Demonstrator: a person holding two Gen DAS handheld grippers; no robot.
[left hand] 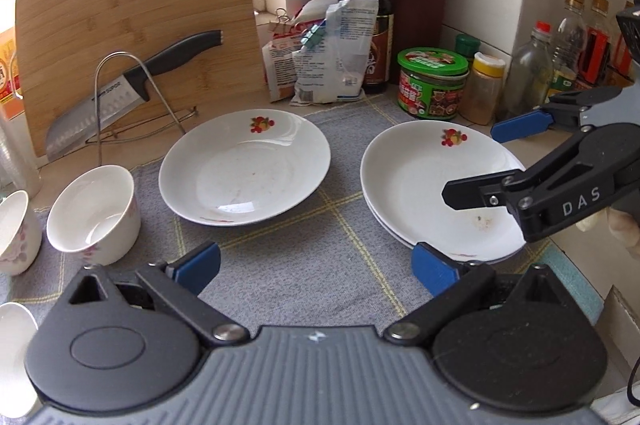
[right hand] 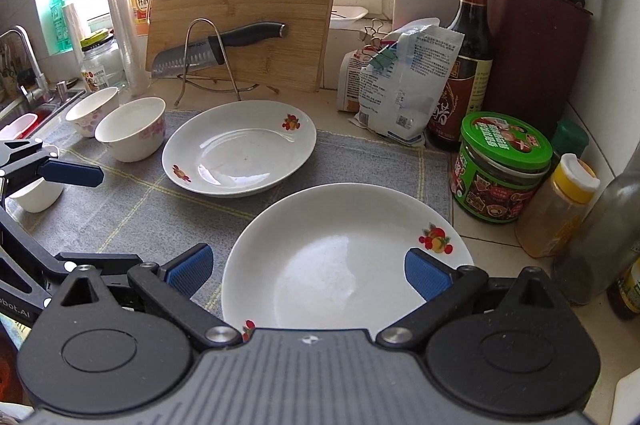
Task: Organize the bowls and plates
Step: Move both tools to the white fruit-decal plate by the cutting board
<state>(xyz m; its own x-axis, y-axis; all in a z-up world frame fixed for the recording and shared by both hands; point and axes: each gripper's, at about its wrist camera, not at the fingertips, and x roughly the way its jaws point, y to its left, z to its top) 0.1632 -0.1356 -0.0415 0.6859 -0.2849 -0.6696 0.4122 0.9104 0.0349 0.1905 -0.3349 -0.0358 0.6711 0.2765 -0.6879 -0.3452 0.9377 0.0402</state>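
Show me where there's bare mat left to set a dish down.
Free: the grey mat in front of the single plate, left of the stacked plates; a narrower strip lies between them. Crowded: bowls at the mat's left edge, jars and bottles at its right, bags behind.

I am looking at a home kitchen: a tiled worktop [right hand: 492, 245] with a knife block [right hand: 532, 53] at 1 o'clock, a sauce bottle [right hand: 468, 53] beside it, a cutting board [right hand: 248, 5] at 12, and a sink tap [right hand: 24, 53] at 9.
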